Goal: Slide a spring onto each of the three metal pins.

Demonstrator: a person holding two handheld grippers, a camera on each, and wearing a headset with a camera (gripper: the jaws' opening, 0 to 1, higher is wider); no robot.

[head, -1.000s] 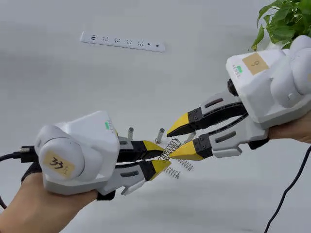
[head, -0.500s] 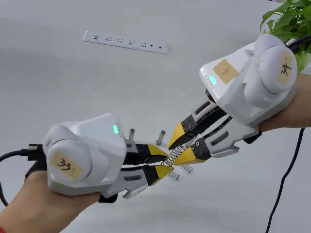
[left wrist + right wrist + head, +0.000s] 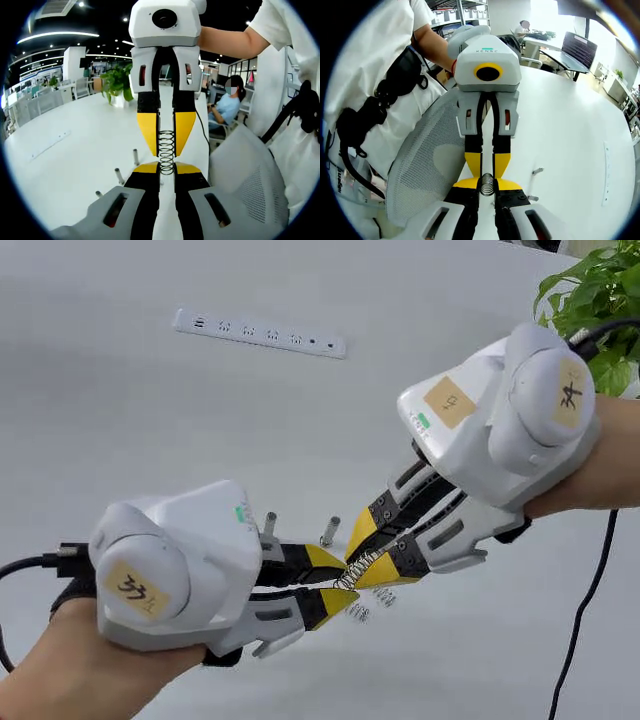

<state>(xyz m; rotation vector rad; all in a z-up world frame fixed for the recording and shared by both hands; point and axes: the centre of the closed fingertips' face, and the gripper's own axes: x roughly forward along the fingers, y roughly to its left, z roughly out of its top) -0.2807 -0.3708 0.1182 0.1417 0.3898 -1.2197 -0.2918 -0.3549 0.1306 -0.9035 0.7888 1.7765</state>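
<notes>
A short steel spring [image 3: 350,572] hangs in the air between both pairs of yellow tips. My left gripper [image 3: 340,581] comes from the lower left and is shut on one end. My right gripper [image 3: 356,566] reaches down from the upper right and is shut on the other end. In the left gripper view the spring [image 3: 166,142] runs from my own jaws up into the right gripper [image 3: 166,154]. The right gripper view shows the spring [image 3: 486,183] end-on. Two upright metal pins [image 3: 269,523] [image 3: 329,531] stand behind the tips. Two loose springs [image 3: 358,612] [image 3: 383,596] lie below.
A white power strip [image 3: 260,332] lies at the back of the white table [image 3: 150,420]. A green plant [image 3: 595,290] stands at the far right. A black cable [image 3: 585,620] trails down from the right hand. A mesh chair [image 3: 250,170] is behind the person.
The right gripper has swung lower and nearer and its jaws have shut from wide open onto the spring. The left gripper stays put, still holding the spring.
</notes>
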